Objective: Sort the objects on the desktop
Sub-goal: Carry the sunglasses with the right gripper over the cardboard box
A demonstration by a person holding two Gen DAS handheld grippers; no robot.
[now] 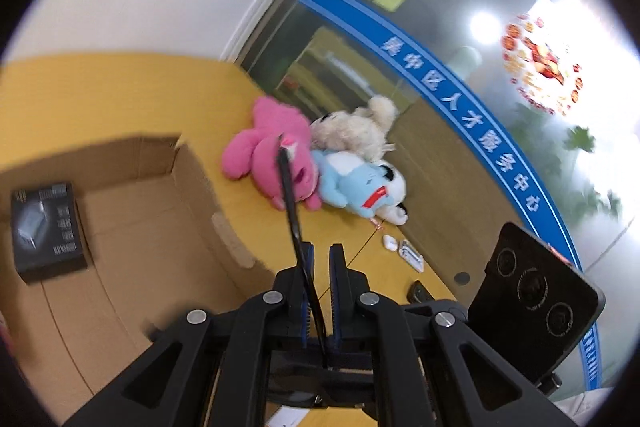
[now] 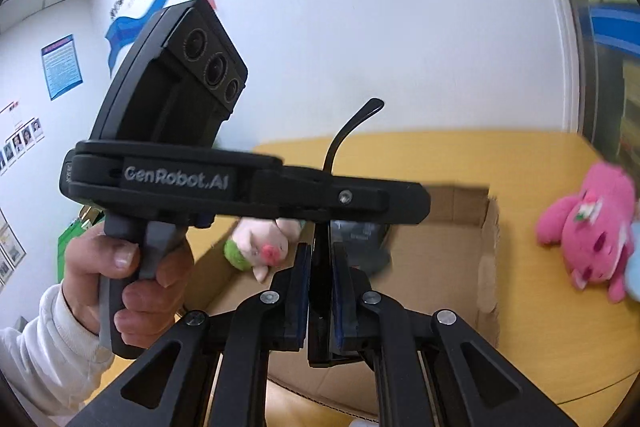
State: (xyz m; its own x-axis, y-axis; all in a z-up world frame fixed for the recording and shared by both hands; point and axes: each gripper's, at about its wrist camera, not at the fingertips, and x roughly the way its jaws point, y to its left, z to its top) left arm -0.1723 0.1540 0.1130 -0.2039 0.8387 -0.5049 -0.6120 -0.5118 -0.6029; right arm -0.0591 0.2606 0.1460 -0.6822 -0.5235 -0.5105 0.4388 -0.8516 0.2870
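Note:
Both grippers hold one pair of black glasses above an open cardboard box [image 1: 160,227]. My left gripper [image 1: 322,251] is shut on a thin black temple arm [image 1: 290,203]. My right gripper [image 2: 320,251] is shut on the glasses' frame; the other temple arm [image 2: 352,123] curves up past the left gripper's body [image 2: 248,187]. The box holds a black product box [image 1: 46,227] and a pink pig plush [image 2: 264,243]. A pink plush [image 1: 272,155], a cream plush [image 1: 356,131] and a blue-and-white plush [image 1: 360,187] lie on the yellow table [image 1: 100,95].
White earbuds [image 1: 390,242], a small white device [image 1: 412,255] and a dark object [image 1: 418,293] lie on the table near the glass wall. The right gripper's camera housing [image 1: 536,291] shows at the right. A white wall stands behind the table.

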